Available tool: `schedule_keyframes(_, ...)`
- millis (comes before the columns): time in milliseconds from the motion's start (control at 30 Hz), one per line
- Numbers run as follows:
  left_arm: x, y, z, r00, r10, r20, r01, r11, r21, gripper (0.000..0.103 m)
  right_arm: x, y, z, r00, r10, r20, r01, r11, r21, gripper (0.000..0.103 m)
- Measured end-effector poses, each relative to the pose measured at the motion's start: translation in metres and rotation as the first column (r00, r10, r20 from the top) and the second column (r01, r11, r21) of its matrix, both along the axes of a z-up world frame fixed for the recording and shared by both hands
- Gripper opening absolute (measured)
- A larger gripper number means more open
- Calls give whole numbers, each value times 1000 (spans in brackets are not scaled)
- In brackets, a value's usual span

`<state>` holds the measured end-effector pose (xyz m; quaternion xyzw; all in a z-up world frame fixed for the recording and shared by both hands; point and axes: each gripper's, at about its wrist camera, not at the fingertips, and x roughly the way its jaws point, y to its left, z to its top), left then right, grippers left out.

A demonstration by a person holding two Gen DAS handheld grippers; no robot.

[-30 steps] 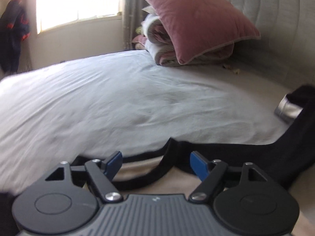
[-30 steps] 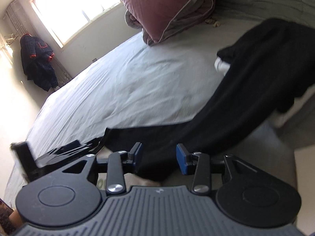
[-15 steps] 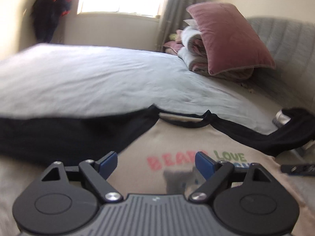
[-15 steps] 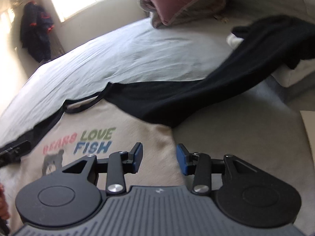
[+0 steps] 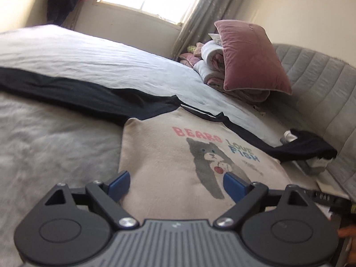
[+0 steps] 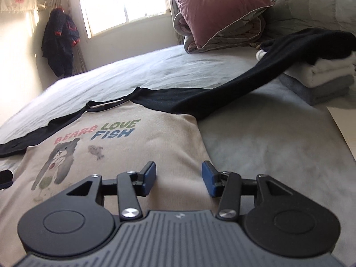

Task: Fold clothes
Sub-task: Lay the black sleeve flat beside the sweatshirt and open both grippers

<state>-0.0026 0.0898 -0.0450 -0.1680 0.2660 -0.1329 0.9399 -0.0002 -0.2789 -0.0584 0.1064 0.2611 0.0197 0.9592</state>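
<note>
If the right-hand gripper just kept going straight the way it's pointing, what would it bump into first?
Probably the shirt. The right gripper is open, low over the beige body near its edge, aimed toward the black sleeve. Going straight, it would likely graze the beige fabric first, then that sleeve; depth is hard to judge.

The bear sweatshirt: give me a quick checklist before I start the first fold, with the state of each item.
1. Sweatshirt lying print side up on the bed: ok.
2. Body panel smooth: ok, only slight ripples.
3. Left sleeve laid out straight on the bed: ok.
4. Right sleeve flat: not ok, its end is draped over the stack of folded towels.
5. Left gripper and right gripper open and empty above the lower body: ok.
6. Hem straight: cannot tell, hidden behind the grippers.
</note>
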Motion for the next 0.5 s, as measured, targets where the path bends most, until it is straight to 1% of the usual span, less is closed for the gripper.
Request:
schedule_keyframes(100,-6,-4,7,1000,23,-6,-23,999,49,94,-11,0,4,1000,-15,-5,15,1000,2,54)
schedule_keyframes(167,-6,-8,17,1000,25,-13,-24,998,62,94,-13,2,11,998,-60,-31,59,997,-43,77)
schedule_keyframes(267,-9,-7,38,999,47,-5,-46,996,73,95,-12,-5,23,995,-96,-27,94,993,-67,77)
schedule_keyframes(367,-8,-8,64,997,80,14,-80,993,81,97,-3,-21,40,988,-153,-14,153,987,-43,77)
schedule_keyframes(500,-1,-12,94,994,104,14,-105,989,107,98,12,-44,65,979,-203,23,204,979,-13,77)
